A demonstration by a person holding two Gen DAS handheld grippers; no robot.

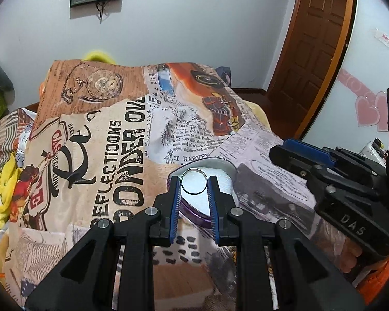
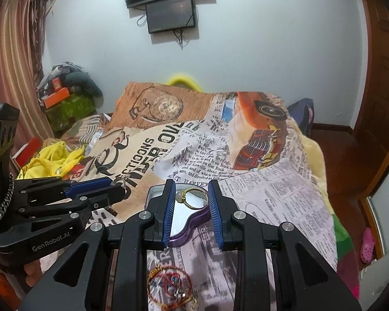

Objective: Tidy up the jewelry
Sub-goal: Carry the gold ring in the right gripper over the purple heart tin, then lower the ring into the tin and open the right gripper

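A purple heart-shaped jewelry tin [image 1: 197, 216] with a white lining lies open on the printed bedspread; it also shows in the right wrist view [image 2: 194, 223]. My left gripper [image 1: 194, 181] is shut on a thin silver ring [image 1: 194, 181] and holds it over the tin. In the right wrist view the left gripper [image 2: 118, 185] holds that ring [image 2: 121, 181] at its tips, left of the tin. My right gripper [image 2: 191, 194] is shut on a gold ring with a pale stone [image 2: 186, 197] above the tin. It shows at the right of the left wrist view [image 1: 275, 153].
A red beaded bracelet and gold pieces [image 2: 168, 287] lie on the bedspread [image 2: 272, 194] below the right gripper. Yellow cloth [image 2: 51, 160] and boxes [image 2: 64, 103] sit at the far left. A wooden door [image 1: 313, 51] stands at the right.
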